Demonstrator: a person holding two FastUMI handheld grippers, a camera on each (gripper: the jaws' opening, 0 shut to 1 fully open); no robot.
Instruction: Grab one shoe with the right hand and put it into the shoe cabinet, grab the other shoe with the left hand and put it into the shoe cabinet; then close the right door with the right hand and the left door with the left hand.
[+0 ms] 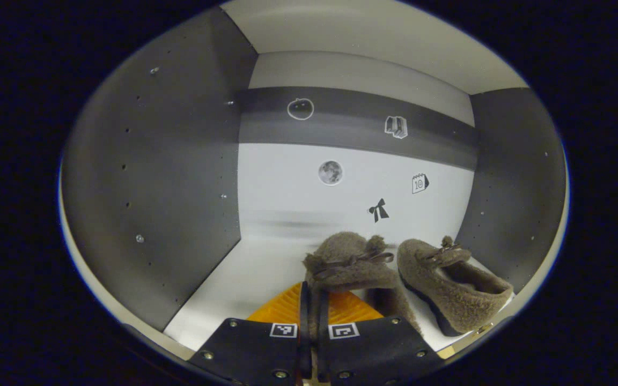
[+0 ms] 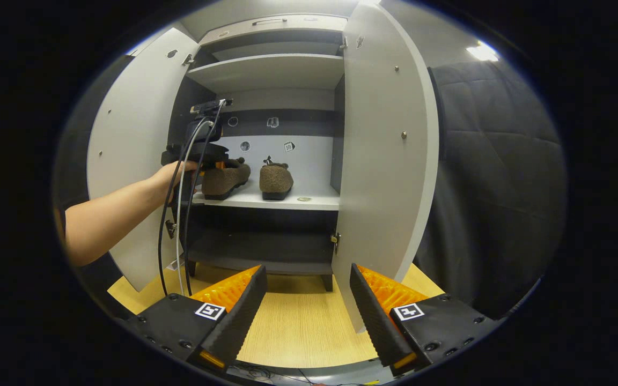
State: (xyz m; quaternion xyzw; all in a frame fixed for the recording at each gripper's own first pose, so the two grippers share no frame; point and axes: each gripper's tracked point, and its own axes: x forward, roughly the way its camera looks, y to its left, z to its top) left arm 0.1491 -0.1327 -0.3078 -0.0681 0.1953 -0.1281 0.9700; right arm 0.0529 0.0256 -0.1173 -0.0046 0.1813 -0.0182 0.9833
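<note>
Fingers of the left gripper (image 1: 313, 316) are pinching the heel of the left shoe (image 1: 347, 265) on the cabinet shelf (image 1: 266, 268), toe pointing inward; beside it the right shoe (image 1: 451, 287) is lying parallel. Farther right, the right gripper (image 2: 306, 305) is hanging wide open, empty, nearest the right door (image 2: 389, 161).

A small calendar sticker (image 1: 419, 183) on the white back panel (image 1: 282, 182) of the shoe cabinet, at three o'clock from the moon sticker (image 1: 330, 172), reads "10".
</note>
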